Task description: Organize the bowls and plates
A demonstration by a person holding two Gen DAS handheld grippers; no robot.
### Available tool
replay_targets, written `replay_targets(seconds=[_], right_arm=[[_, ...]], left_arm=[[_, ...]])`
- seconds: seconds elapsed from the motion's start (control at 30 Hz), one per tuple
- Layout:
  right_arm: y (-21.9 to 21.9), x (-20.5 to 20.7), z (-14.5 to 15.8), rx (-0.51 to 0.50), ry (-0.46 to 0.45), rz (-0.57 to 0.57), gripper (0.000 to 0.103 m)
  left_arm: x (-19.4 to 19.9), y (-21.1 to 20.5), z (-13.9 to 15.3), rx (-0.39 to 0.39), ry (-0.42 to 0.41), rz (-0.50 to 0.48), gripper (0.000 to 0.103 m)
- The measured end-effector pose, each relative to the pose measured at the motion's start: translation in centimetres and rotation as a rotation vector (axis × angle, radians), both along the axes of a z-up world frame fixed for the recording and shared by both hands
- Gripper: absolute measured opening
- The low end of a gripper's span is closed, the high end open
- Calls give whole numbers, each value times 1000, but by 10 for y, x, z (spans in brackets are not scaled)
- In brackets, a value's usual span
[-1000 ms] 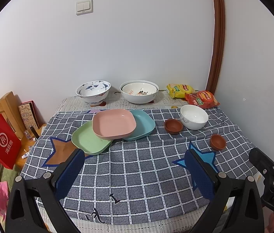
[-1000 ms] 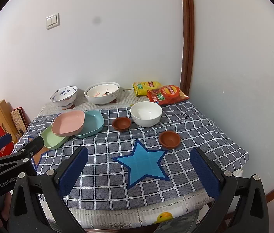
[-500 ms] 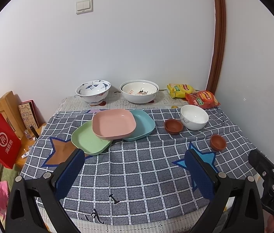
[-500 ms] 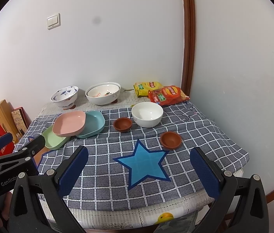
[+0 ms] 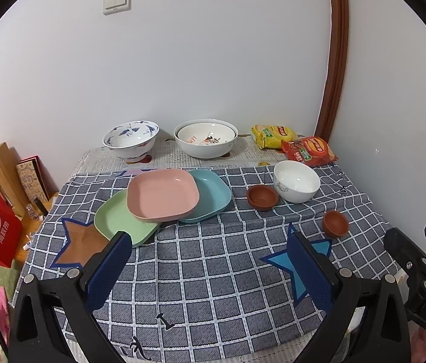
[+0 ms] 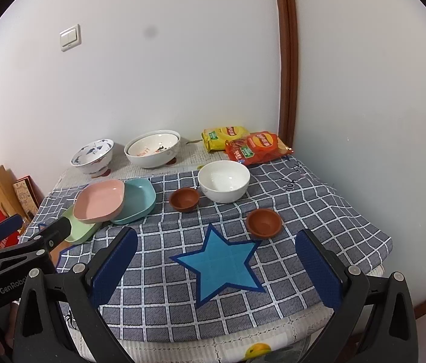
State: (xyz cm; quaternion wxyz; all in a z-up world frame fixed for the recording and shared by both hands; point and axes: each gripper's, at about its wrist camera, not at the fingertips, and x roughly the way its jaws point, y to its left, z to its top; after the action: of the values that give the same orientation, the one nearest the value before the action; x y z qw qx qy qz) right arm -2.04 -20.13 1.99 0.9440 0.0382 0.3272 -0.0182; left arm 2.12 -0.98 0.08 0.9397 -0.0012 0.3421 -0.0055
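Both grippers, left and right, hover with fingers spread wide and empty above the desk, where a pink plate overlaps green and teal plates beside an empty white bowl.

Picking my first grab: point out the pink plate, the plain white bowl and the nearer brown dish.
pink plate (image 5: 162,195), left wrist view, inner floor.
plain white bowl (image 6: 223,178), right wrist view, inside.
nearer brown dish (image 6: 263,220), right wrist view, inside.

Three overlapping plates left; bowl right; two bowls behind
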Motion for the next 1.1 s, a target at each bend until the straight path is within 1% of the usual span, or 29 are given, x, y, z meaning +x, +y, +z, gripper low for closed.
replay_targets(seconds=[0.27,0.4,0.6,0.73,0.93,1.03,1.07,1.1], right_arm=[[4,19,-6,-28,-15,-8,103],[10,32,-13,-35,-1,1,103],[21,59,-25,16,47,50,102],[33,74,-33,4,66,67,101],[45,98,-41,23,97,79,98],[50,109,-44,22,107,80,96],[51,112,-45,24,111,83,95],[53,115,-46,26,117,88,94]], left_arm=[[25,12,-10,-1,32,15,103],[37,23,-16,-8,49,17,103],[59,44,-24,-3,66,39,103],[76,59,-33,-1,91,66,102],[102,72,-43,24,120,67,100],[113,80,-45,20,123,76,99],[115,82,-45,18,125,77,98],[119,85,-47,13,128,72,93]])
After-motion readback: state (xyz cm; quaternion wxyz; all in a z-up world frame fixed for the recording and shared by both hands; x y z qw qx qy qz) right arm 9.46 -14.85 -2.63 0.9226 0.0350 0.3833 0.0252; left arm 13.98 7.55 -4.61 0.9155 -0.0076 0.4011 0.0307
